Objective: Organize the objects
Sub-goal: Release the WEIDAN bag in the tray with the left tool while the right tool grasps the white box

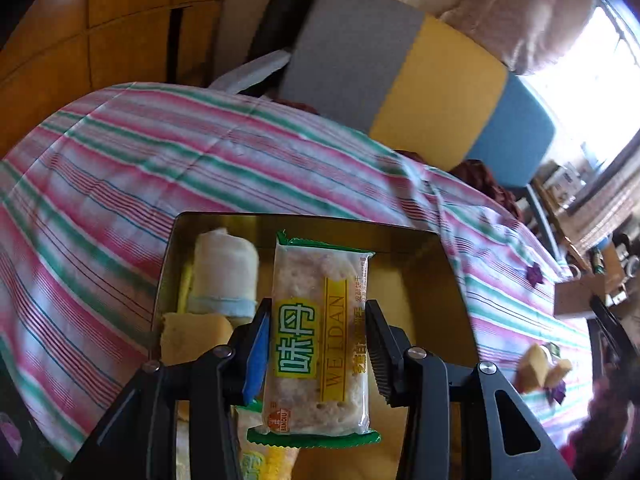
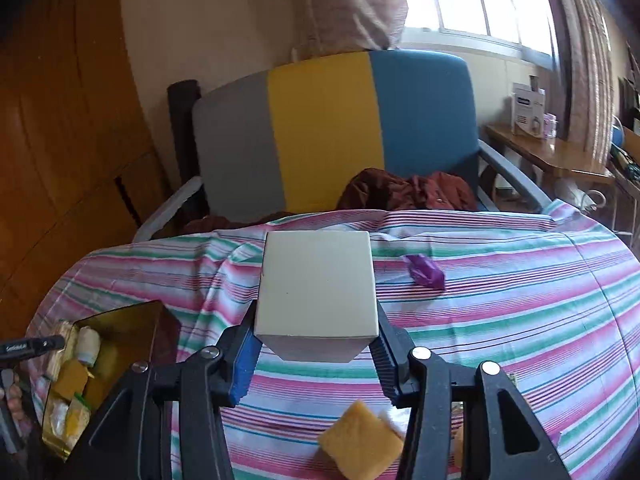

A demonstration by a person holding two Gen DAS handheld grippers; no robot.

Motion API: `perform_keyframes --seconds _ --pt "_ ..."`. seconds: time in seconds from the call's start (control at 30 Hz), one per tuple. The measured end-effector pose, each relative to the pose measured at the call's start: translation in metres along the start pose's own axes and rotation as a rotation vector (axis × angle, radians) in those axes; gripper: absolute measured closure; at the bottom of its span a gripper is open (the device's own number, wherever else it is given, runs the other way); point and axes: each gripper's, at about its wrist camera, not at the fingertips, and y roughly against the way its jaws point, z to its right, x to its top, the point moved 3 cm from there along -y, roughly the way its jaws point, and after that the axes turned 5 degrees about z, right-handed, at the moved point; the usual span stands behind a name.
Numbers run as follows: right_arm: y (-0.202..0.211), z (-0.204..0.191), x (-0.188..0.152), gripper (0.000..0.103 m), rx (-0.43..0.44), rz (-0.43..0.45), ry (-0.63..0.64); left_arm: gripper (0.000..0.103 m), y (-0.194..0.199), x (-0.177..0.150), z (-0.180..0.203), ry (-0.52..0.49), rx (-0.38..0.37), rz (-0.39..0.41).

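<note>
A green-edged biscuit packet (image 1: 320, 340) hangs lengthwise over the gold tin (image 1: 440, 280), which holds a white roll (image 1: 224, 268) and yellow cakes (image 1: 192, 340). The white box (image 2: 316, 292) sits centre, a purple sweet (image 2: 426, 272) right, a yellow cake (image 2: 360, 444) near.

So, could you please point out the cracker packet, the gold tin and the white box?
cracker packet (image 1: 320, 344), left wrist view, label middle.
gold tin (image 1: 436, 276), left wrist view, right wall.
white box (image 2: 316, 284), right wrist view, top face.

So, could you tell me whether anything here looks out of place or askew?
Some snacks lie loose outside the gold tin: a purple candy and a yellow cake piece sit on the striped cloth. The cloth is rumpled beside the white box.
</note>
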Motion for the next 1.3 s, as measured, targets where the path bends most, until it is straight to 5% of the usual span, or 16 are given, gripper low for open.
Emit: perform_keyframes --seconds 0.57,1.0,1.3 --pt "-0.016 -0.009 -0.024 0.053 0.058 -0.082 0.022 0.059 -0.091 -0.003 0.001 -0.013 0.174 -0.094" --pt "-0.029 -0.008 -0.034 0.053 0.039 -0.147 0.036 0.058 -0.1 -0.004 -0.014 -0.012 0.2 -0.094" --pt "-0.033 -0.006 -0.038 0.053 0.026 -0.163 0.043 0.047 -0.086 -0.003 -0.011 -0.035 0.201 -0.056"
